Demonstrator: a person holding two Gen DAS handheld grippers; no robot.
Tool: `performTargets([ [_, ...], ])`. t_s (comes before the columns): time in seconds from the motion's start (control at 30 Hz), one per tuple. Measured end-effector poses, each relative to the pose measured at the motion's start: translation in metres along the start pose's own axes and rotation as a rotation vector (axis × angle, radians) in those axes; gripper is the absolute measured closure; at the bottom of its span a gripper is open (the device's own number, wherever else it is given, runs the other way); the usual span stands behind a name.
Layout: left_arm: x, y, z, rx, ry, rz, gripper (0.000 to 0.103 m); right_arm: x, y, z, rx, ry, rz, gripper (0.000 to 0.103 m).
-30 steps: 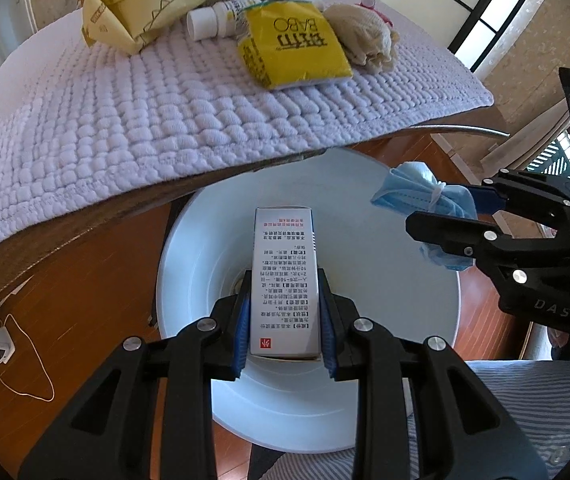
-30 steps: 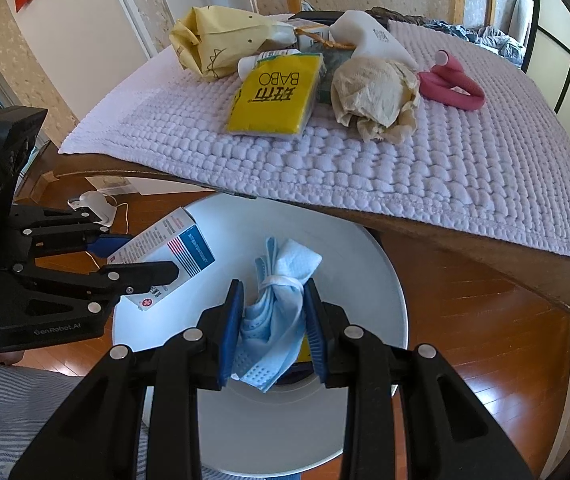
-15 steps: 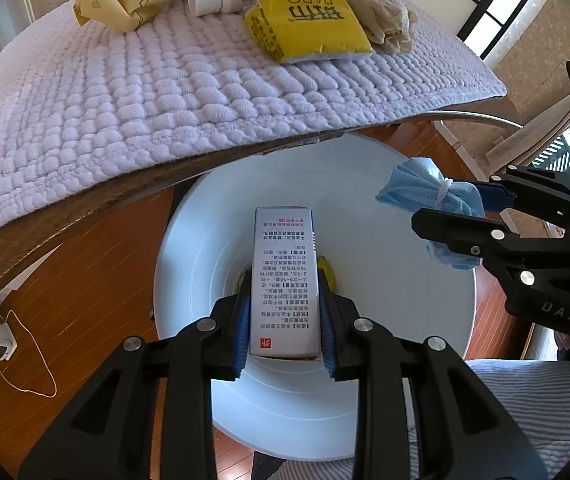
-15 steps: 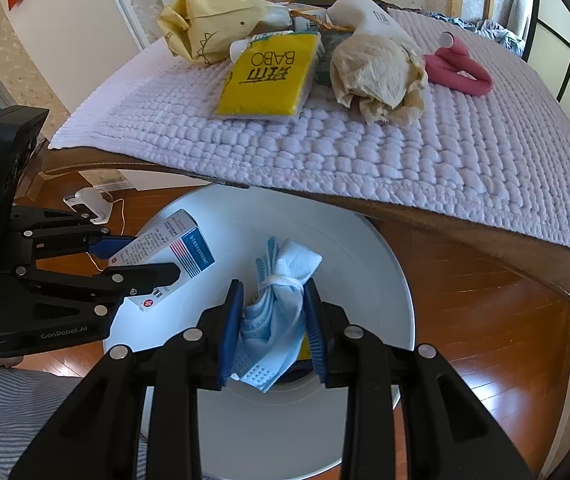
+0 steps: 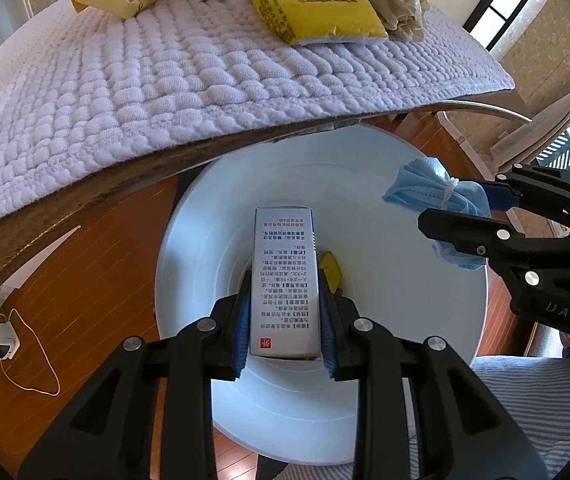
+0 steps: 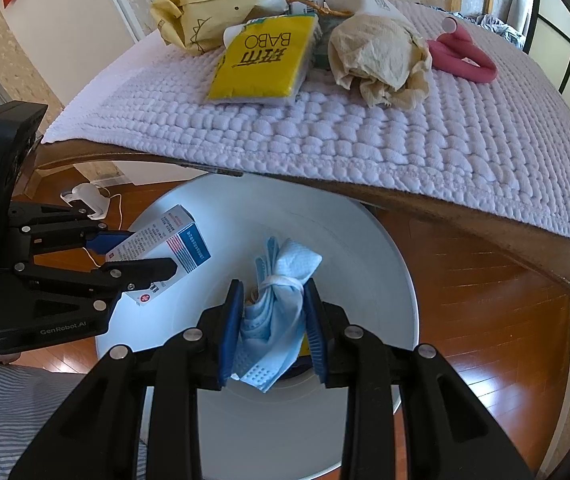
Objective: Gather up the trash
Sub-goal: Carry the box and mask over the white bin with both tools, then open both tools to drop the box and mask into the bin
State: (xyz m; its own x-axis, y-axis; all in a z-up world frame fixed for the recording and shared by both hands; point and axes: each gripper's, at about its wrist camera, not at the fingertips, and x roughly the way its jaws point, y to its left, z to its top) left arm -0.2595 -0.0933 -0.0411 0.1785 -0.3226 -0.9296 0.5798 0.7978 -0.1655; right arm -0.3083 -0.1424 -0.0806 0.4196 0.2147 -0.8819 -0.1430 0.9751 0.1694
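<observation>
The printed carton [image 5: 285,280] is pinched between the blue pads of the left hand-held gripper [image 5: 285,332], its long axis running straight out along the fingers and tipped down over the open white bin [image 5: 405,400]. Beside it the right hand-held gripper [image 6: 273,332] is clamped on a knotted blue face mask [image 6: 277,304], also above the bin's mouth. Both loads hang directly over the bin, so neither needs to travel sideways before a release; more trash, such as the yellow packet [image 6: 261,60], lies well apart on the quilted surface [image 6: 365,140].
</observation>
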Motion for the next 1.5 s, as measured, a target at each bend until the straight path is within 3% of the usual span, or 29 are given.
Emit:
performTargets([
  [0.77, 0.020, -0.008, 0.000, 0.005, 0.011, 0.013, 0.070, 0.020, -0.004, 0.001, 0.000, 0.009, -0.006, 0.072],
  [0.8, 0.019, -0.006, 0.001, 0.002, 0.002, 0.011, 0.069, 0.016, -0.004, 0.000, -0.006, 0.006, -0.014, 0.069],
  [0.87, 0.018, -0.003, 0.002, -0.007, -0.002, 0.020, 0.032, 0.011, -0.002, 0.001, -0.016, -0.017, -0.076, 0.032],
  [0.9, 0.015, -0.002, 0.002, -0.006, -0.016, 0.017, 0.032, 0.007, 0.000, 0.002, -0.018, -0.036, -0.083, 0.020],
  [1.23, 0.012, 0.000, 0.005, 0.004, -0.020, 0.027, 0.032, -0.003, -0.018, 0.007, 0.019, -0.040, -0.061, 0.020],
  [1.33, -0.008, 0.001, 0.002, 0.008, -0.039, 0.012, 0.032, -0.025, -0.021, 0.010, 0.008, -0.075, -0.065, 0.020],
  [1.4, -0.025, 0.004, 0.006, 0.016, -0.073, -0.007, 0.032, -0.044, -0.024, 0.013, -0.003, -0.121, -0.086, 0.014],
  [1.43, -0.035, 0.002, 0.006, 0.020, -0.094, -0.017, 0.029, -0.057, -0.026, 0.015, -0.009, -0.158, -0.101, 0.010],
  [1.5, -0.065, 0.001, 0.009, 0.034, -0.186, -0.046, 0.012, -0.085, -0.032, 0.023, -0.020, -0.260, -0.126, 0.004],
])
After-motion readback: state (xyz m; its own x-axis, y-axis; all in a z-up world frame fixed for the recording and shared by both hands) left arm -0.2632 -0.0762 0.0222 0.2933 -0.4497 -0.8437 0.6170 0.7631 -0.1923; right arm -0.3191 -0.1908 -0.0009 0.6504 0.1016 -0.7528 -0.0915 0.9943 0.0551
